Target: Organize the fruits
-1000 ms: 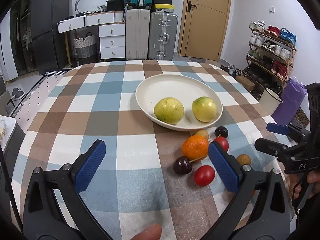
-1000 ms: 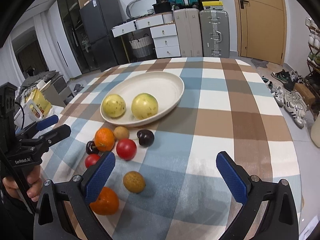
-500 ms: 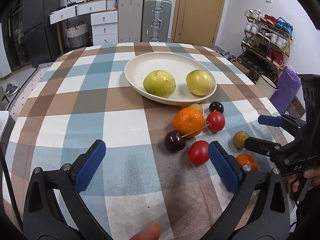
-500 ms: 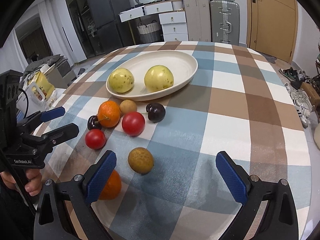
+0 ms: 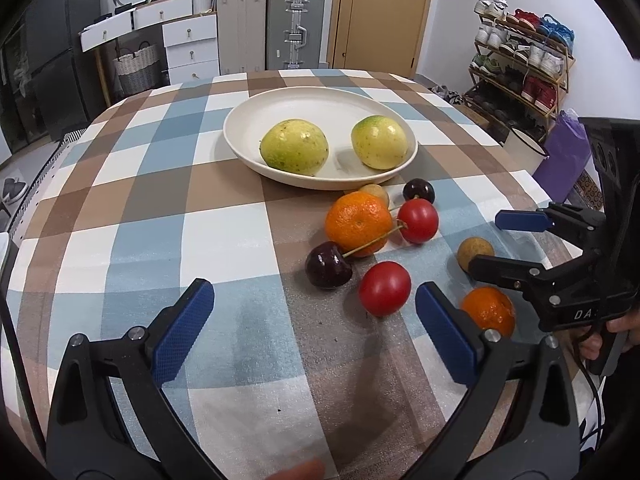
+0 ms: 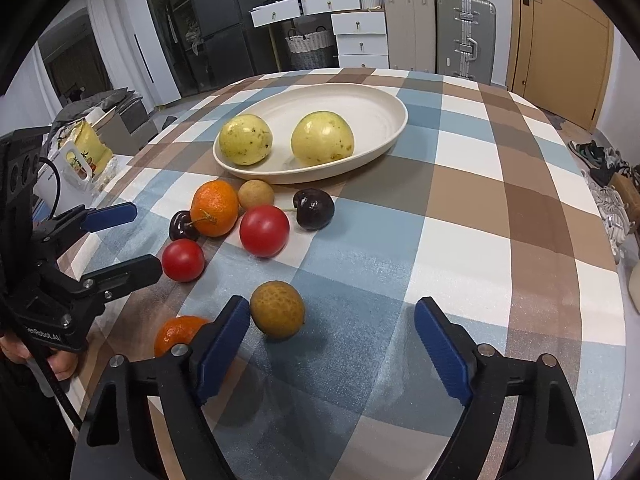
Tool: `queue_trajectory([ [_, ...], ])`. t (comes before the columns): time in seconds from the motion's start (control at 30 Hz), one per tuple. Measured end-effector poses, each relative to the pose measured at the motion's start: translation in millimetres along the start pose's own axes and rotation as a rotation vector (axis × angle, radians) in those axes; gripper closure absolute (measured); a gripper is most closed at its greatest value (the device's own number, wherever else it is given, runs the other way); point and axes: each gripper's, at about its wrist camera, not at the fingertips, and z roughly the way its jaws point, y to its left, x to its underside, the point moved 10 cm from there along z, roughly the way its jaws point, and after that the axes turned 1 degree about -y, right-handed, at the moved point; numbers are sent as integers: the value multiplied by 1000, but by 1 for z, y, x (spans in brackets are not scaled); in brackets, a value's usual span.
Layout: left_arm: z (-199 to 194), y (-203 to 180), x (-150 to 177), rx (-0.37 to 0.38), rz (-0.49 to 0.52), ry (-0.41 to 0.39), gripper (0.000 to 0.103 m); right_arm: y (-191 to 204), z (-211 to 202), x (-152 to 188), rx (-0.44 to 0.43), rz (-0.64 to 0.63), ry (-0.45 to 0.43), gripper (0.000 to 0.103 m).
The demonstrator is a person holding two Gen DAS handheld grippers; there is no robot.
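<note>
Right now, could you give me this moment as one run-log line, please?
left gripper: open, empty | right gripper: open, near brown fruit | plate: two yellow fruits

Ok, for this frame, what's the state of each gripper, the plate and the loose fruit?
left gripper: open, empty
right gripper: open, empty, jaws around nothing
plate: upright, holds two yellow-green fruits
brown fruit: on cloth, beside right gripper's left finger
near red fruit: on cloth, ungripped

Even, bright indoor light from above, soft shadows under the fruit, mild sheen on the plate [image 5: 240,136]. Sharp center, heavy fisheye bending plus black vignette at the corners.
</note>
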Motion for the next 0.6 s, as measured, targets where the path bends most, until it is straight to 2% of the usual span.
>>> queue_trajectory([
  [0.2,1,-9,2,16,34,-1,10,4,2,0,-1,-33,9,22],
  [0.4,1,-14,2,12,64,-5,10,6,0,0,-16,-44,-3,39],
  [0.6,1,-14,2,16,63,-5,10,10,-2,2,-32,-47,-11,44],
])
